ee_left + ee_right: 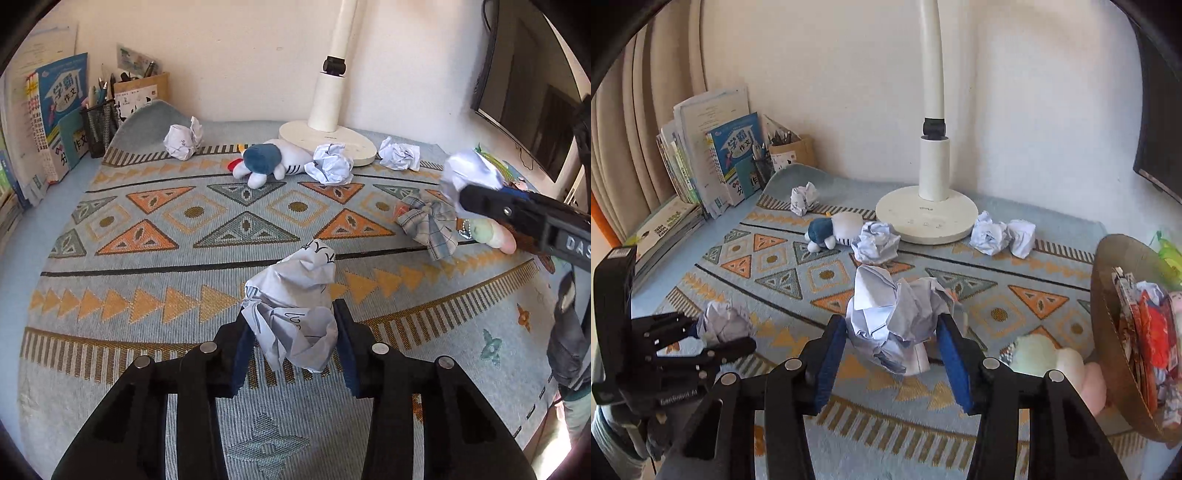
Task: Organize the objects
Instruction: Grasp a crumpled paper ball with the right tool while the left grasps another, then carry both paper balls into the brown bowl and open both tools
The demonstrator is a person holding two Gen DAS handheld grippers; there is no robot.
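My left gripper [293,328] is shut on a crumpled paper ball [295,314] with pen marks, held above the patterned mat [147,258]. My right gripper [892,332] is shut on another crumpled paper ball [894,317]; it also shows at the right of the left wrist view [469,177]. The left gripper shows at the lower left of the right wrist view [716,332] with its paper ball [724,325]. More paper balls lie near the lamp base [925,218]: one at the back left [803,197], one in front [875,242], two to its right [1003,234].
A blue and white plush toy [831,230] lies by the lamp. A brown round basket [1108,332] with wrappers stands at the right, a pastel plush [1056,358] beside it. A plaid bow [428,221] lies on the mat. Books [713,162] and pen holders [762,166] line the back left.
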